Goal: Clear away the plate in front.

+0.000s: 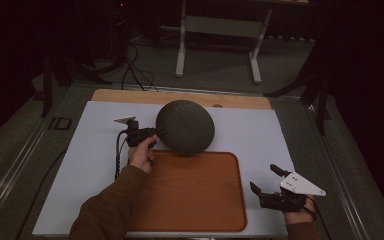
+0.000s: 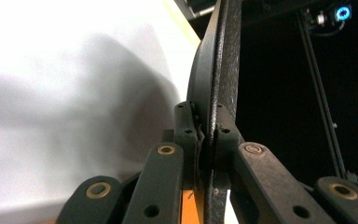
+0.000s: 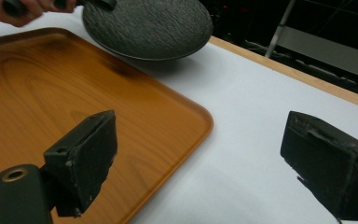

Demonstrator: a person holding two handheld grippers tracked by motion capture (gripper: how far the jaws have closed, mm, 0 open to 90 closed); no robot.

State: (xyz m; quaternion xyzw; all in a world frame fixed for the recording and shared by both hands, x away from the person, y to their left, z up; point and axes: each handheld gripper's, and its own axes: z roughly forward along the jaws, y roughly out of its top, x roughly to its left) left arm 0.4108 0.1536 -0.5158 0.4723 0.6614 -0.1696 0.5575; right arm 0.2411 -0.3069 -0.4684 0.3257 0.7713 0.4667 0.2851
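Observation:
A dark, rough-textured round plate [image 1: 185, 126] hangs tilted above the white mat, over the far edge of the wooden tray [image 1: 190, 192]. My left gripper [image 1: 155, 132] is shut on the plate's left rim and holds it up. In the left gripper view the plate's rim [image 2: 221, 60] runs edge-on between the pinched jaws of my left gripper [image 2: 209, 135]. My right gripper [image 1: 265, 179] rests open near the mat's right front corner, nothing between its jaws. In the right gripper view the plate [image 3: 147, 25] floats beyond the tray [image 3: 74, 93], past my right gripper [image 3: 205, 158].
A white mat [image 1: 260, 135] covers the wooden table [image 1: 130, 95]. White table legs [image 1: 217, 45] and cables [image 1: 135, 70] stand on the floor beyond. The surroundings are dark.

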